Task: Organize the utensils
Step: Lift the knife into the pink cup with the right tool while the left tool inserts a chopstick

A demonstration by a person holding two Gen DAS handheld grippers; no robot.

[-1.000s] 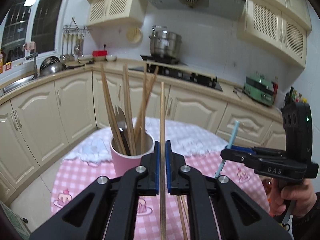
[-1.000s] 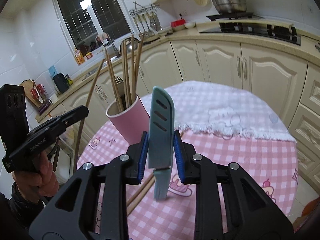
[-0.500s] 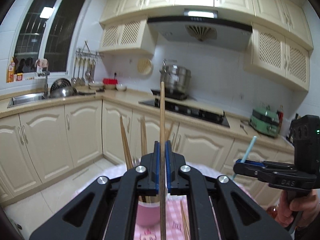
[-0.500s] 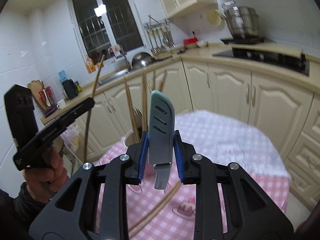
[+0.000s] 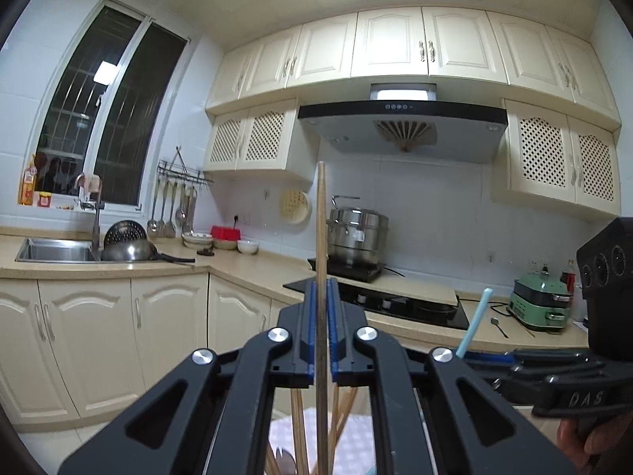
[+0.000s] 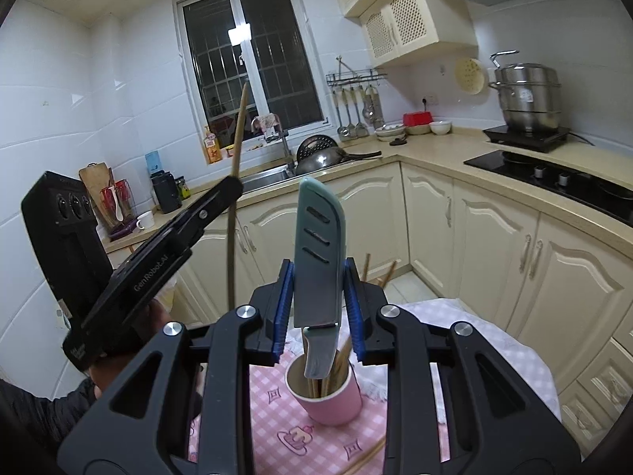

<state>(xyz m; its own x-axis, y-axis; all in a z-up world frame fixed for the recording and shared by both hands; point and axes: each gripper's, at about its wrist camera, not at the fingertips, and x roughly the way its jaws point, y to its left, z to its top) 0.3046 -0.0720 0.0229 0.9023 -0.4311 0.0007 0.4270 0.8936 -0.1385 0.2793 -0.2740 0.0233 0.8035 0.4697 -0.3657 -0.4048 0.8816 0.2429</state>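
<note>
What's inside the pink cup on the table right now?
Several wooden chopsticks stand in the pink cup. The sheathed teal knife held in the right gripper hides part of its opening, so the full contents cannot be seen.

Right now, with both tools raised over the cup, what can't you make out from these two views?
- Lower end of the chopstick: left wrist view, cut off by the bottom edge, between the left gripper fingers.
- Pink cup: left wrist view shows only utensil tops; the gripper body hides it.
- Knife handle end: right wrist view, sunk among the cup's chopsticks.
- Loose chopsticks on the tablecloth: right gripper covers most.
</note>
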